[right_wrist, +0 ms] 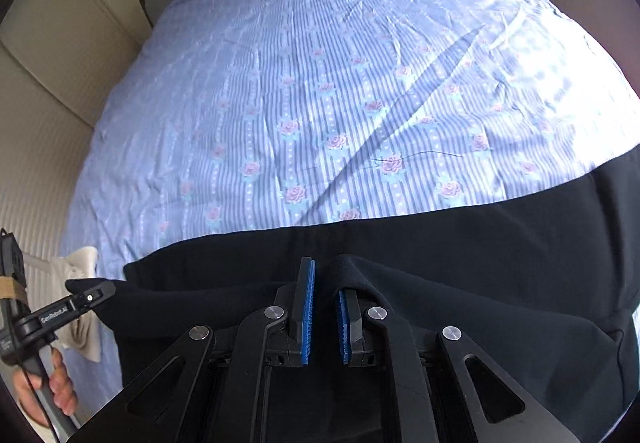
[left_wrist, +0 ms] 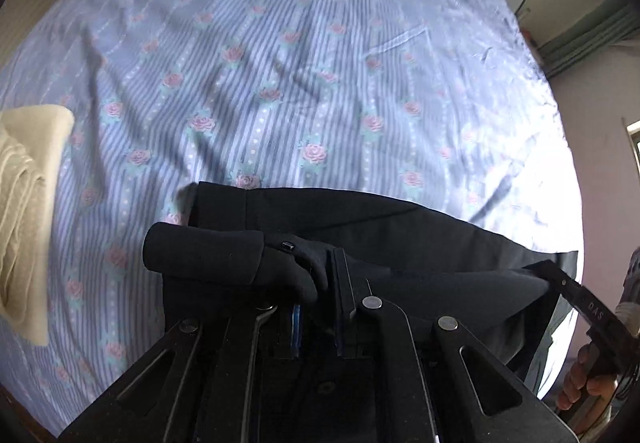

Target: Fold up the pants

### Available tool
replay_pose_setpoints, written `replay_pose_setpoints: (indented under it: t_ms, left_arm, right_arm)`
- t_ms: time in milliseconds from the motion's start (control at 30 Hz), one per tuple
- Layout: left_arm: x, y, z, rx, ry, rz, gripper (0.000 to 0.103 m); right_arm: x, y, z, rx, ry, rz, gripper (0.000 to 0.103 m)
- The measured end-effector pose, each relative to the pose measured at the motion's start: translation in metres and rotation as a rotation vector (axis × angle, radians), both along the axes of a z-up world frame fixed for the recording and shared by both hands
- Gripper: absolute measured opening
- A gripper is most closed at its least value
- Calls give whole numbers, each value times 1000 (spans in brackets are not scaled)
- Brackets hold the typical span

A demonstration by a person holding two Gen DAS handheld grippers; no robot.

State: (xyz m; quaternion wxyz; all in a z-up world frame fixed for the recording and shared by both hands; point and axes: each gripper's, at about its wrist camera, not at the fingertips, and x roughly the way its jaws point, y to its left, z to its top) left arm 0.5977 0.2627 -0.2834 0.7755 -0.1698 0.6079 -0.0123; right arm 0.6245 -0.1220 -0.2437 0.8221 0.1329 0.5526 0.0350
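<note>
we hold the dark pants [left_wrist: 400, 235] stretched across the lower part of both views above the blue rose-striped bedsheet [left_wrist: 280, 83], our left gripper [left_wrist: 320, 283] pinching the waistband and our right gripper [right_wrist: 326, 307] pinching a fold of cloth.

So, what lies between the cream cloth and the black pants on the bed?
Only bare striped bedsheet separates the cream cloth from the pants, seen in the left wrist view.

The pants [left_wrist: 360, 227] are held stretched above the bed [left_wrist: 280, 63] near its front edge, between the left gripper [left_wrist: 320, 283] and the right gripper [right_wrist: 326, 297]. A folded cloth [left_wrist: 24, 203] is laid at the bed's left edge.
</note>
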Motion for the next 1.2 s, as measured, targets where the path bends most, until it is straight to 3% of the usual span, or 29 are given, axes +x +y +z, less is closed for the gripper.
replay_pose_setpoints:
  t_ms: [167,233,300,367,433,533,700,833,900,1033,1200]
  left_arm:
    - [18,3,-28,17,77,16,16]
    - [22,1,-32,40,104,9,19]
    - [23,-2,-24,75,91,-2,35]
    - [19,-5,-8,69,42,-16,70]
    - [9,-2,19,107,-43,19,86]
    - [-7,-6,52,138,-119,-21,87]
    - [-57,-41,104,162,-244,-211,87]
    - [-108,-83,143,139,-355,-374,87]
    - [-131,-103,159,89,-396,-420,87]
    - [-170,-150,176,-13,-405,-487,87]
    - [-204,-218,172,-67,-365,-539,87]
  right_arm:
    - [36,7,-34,-24,98,3,13]
    - [38,10,-39,-28,116,9,24]
    - [34,14,-35,27,103,28,53]
    - [26,19,-22,40,73,27,61]
    - [13,25,0,65,32,48,61]
    - [-18,29,39,105,-51,66,61]
    - [-86,13,91,75,-146,55,64]
    - [-152,-20,119,51,-181,-16,65]
    - [-187,-42,130,39,-189,-68,65]
    - [-243,-88,139,36,-190,-170,67]
    - [-310,-150,135,20,-189,-283,67]
